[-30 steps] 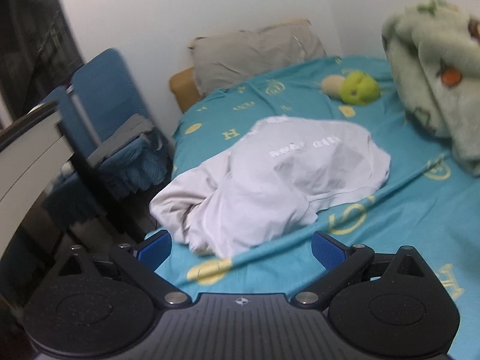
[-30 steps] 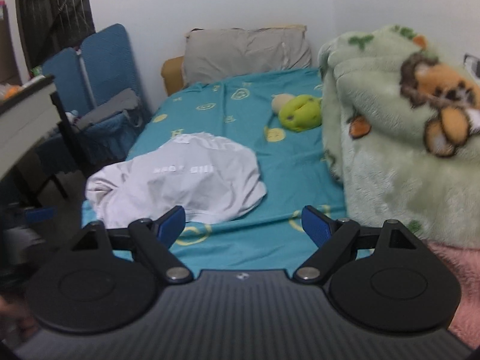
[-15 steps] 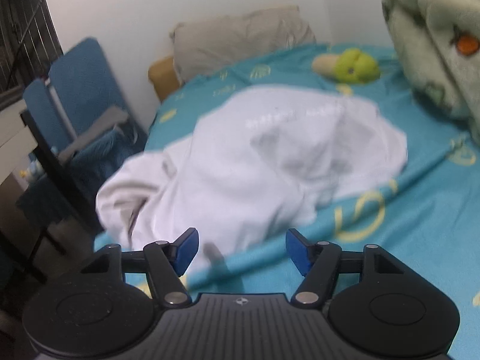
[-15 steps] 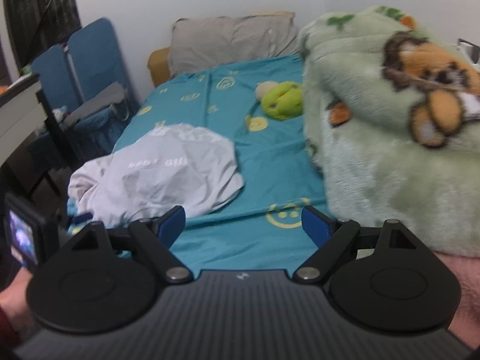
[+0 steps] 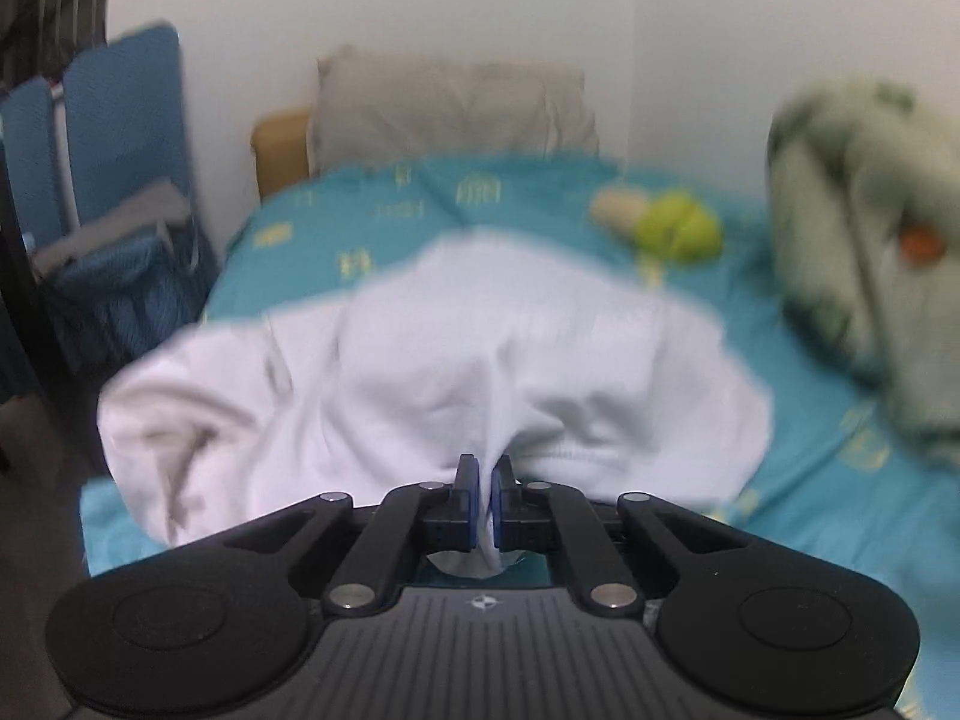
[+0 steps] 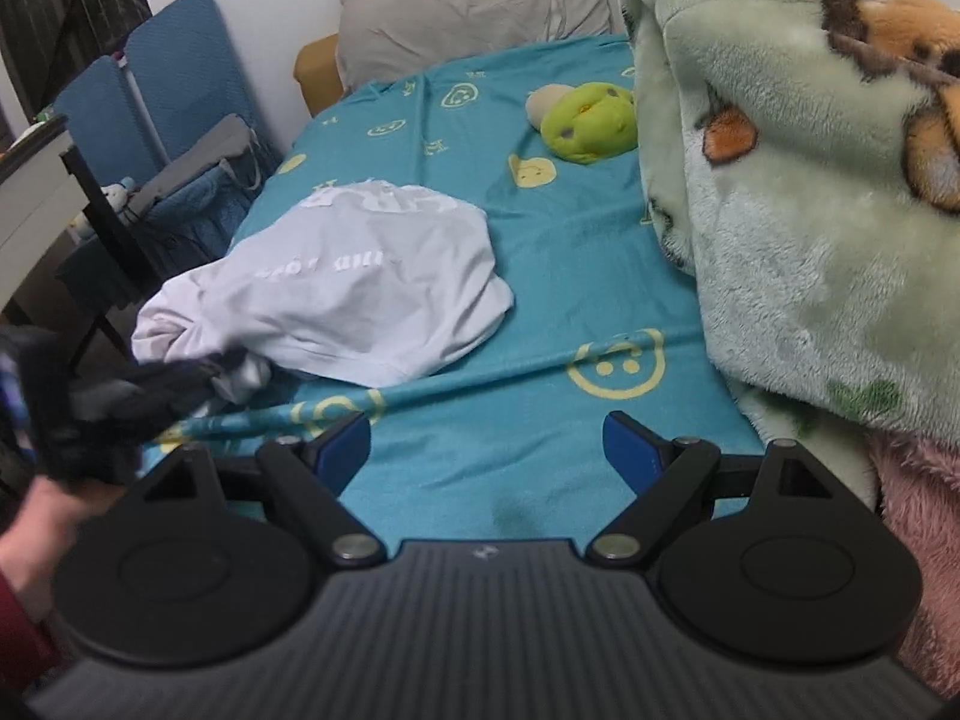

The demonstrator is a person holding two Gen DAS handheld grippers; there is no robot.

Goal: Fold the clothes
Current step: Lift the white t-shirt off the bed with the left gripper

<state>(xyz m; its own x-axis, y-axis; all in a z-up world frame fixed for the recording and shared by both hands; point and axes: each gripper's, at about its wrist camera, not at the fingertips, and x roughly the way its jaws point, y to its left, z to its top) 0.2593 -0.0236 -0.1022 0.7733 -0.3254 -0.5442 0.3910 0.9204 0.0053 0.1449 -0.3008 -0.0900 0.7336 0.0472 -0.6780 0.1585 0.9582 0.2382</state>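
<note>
Left wrist view, blurred: the left claw is pinched nearly closed on a fold of the white garment, cloth showing between its blue pads and bunching below them. The garment lies crumpled on the teal bed sheet, filling the centre of the frame toward 12 o'clock from the claw. A grey pillow stands at the head of the bed at 12 o'clock, a green plush toy at 1 o'clock, a pale green fleece blanket at 2 o'clock, and blue chairs at 10 o'clock. Right wrist view, sharp: the right claw stands wide, nothing between its fingers, above bare sheet. The garment lies at 11 o'clock from it, near the bed's left edge. This view alone shows the left claw from outside, a blurred dark shape at 9 o'clock touching the garment's near corner, with a person's hand behind it. It also shows faint lettering on the garment, a bear print on the blanket, and a pink fleece at 4 o'clock, which the left view does not.
</note>
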